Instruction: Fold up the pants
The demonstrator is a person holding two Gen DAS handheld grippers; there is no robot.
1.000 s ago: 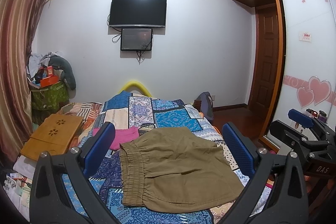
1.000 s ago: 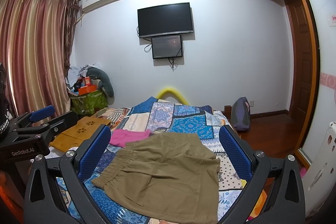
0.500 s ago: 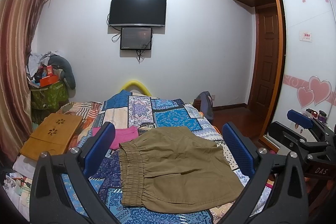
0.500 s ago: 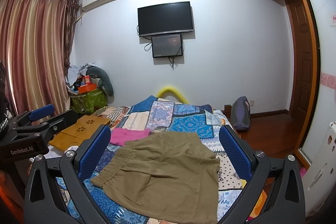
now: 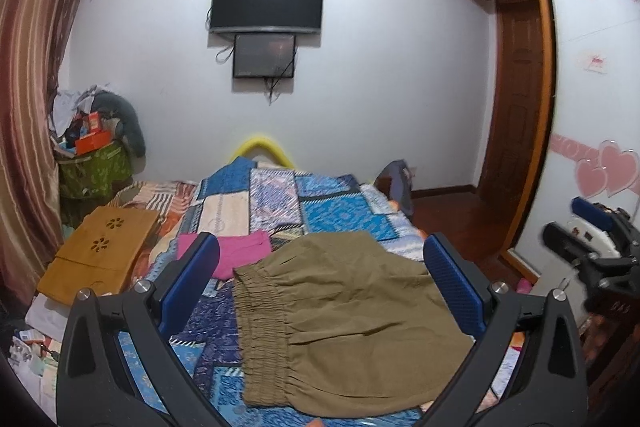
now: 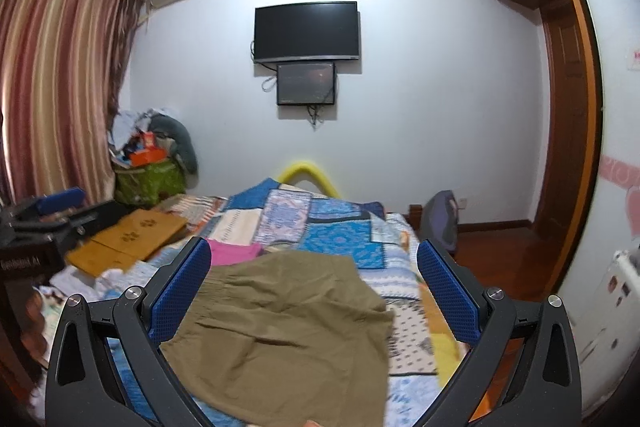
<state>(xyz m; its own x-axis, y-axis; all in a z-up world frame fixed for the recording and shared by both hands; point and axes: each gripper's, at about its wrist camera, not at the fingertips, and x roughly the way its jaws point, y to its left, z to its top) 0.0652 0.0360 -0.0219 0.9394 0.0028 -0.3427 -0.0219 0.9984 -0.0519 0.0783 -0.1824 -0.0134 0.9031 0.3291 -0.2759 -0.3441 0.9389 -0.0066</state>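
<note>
Hovering above the bed, both tools are spread wide and hold nothing: the left tool frames the pants from one side, the right tool from the other. The pants, olive-brown with an elastic waistband, lie spread flat on the patchwork quilt near the bed's near end, just beside a pink cloth.

By my reading, folding has not started; this is the approach before a first grasp. The next move likely calls for bringing each tool down to an edge of the fabric, say the waistband with the left and the leg hems with the right, and pinching through both layers so the cloth lifts evenly. Thin fabric on a soft quilt may be hard to pinch without catching the quilt too.

Writing: blurred white letters on the left tool's body in the right view cannot be read for certain; likewise a small mark on the right tool in the left view.
</note>
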